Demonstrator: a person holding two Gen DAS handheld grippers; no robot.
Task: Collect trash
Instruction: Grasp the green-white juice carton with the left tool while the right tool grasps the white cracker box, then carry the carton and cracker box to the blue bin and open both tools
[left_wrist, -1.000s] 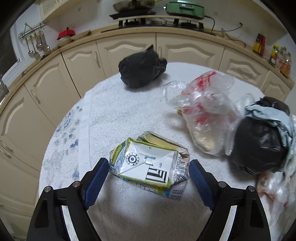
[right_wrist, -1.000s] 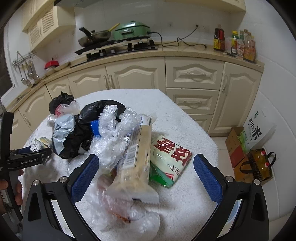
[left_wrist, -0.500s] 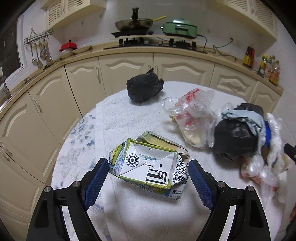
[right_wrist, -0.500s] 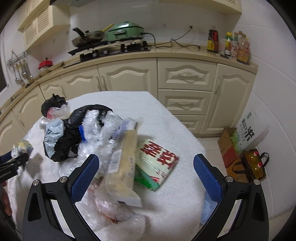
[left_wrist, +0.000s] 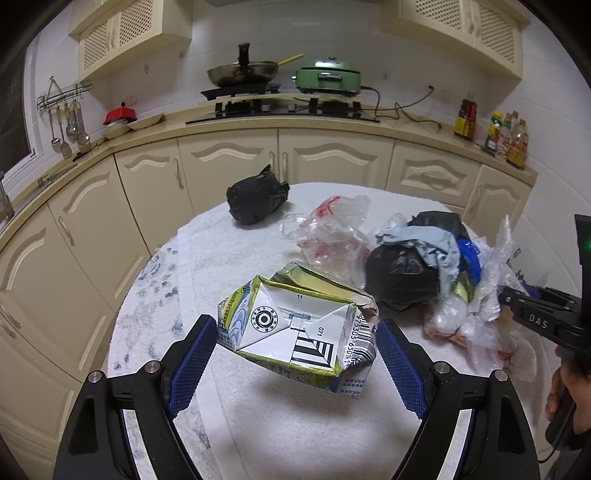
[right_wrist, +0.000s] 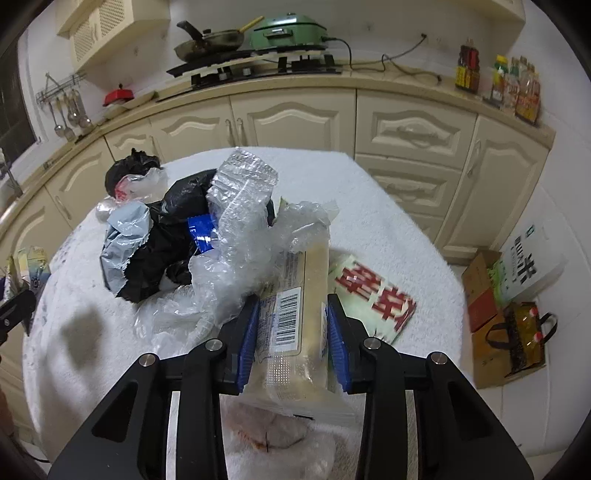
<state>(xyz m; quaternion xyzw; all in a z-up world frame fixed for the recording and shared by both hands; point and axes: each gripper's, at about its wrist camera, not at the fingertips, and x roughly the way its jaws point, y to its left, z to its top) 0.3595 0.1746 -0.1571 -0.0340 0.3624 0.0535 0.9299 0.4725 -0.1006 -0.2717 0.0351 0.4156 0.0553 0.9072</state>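
The crushed carton (left_wrist: 299, 328), lying low in the centre of the left wrist view, is showing "11", "071" and barcode digits "9753505 650". At the right edge, the other gripper's black arm (left_wrist: 539, 322) is bearing the letters "DAS".

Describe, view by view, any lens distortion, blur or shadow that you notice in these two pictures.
Left wrist view: fisheye bends the counter into an arc, corners are black, the carton is sharp. Right wrist view: same bending, red print on the packet is blurred, a soft shadow lies on the cloth.
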